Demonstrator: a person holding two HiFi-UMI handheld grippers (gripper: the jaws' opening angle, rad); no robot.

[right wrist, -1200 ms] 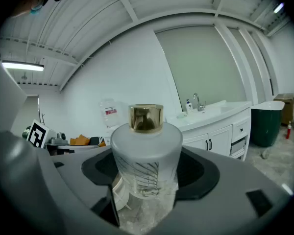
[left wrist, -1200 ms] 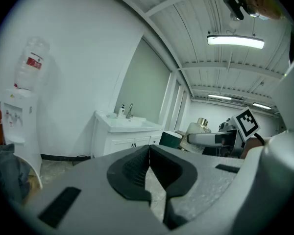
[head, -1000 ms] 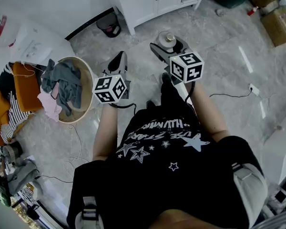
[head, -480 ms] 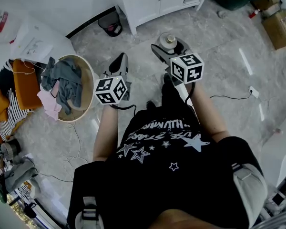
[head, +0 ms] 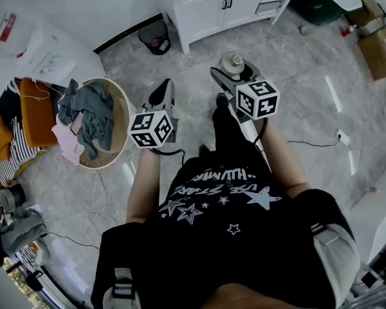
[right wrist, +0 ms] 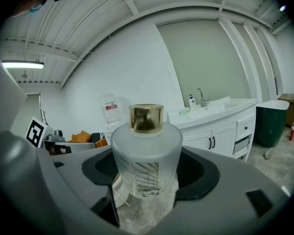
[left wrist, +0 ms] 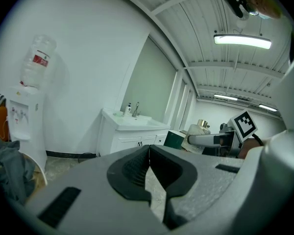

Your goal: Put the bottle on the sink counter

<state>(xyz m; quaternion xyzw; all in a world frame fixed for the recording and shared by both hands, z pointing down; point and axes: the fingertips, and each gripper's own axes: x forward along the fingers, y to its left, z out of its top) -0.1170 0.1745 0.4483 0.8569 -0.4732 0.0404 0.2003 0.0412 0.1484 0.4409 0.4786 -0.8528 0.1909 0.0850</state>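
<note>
A frosted glass bottle (right wrist: 146,160) with a gold cap stands upright between the jaws of my right gripper (right wrist: 147,180), which is shut on it. From above, the bottle (head: 232,64) shows at the tip of the right gripper (head: 233,73), held over the grey tile floor. The white sink counter (right wrist: 213,110) with its tap and a soap bottle lies ahead at the right; it also appears in the left gripper view as the sink counter (left wrist: 130,123). My left gripper (left wrist: 148,173) is shut with nothing in it, and in the head view the left gripper (head: 162,95) is left of the right one.
A white vanity cabinet (head: 225,5) stands ahead. A round laundry basket (head: 119,124) with clothes sits to the left. A small bin (head: 154,40) is beside the vanity. A water dispenser (left wrist: 27,116) stands against the left wall. A green tub (right wrist: 269,124) and cardboard boxes (head: 376,34) are at right.
The person has stepped toward the vanity, which now sits lower in the head view. Both grippers keep their hold and spacing.
</note>
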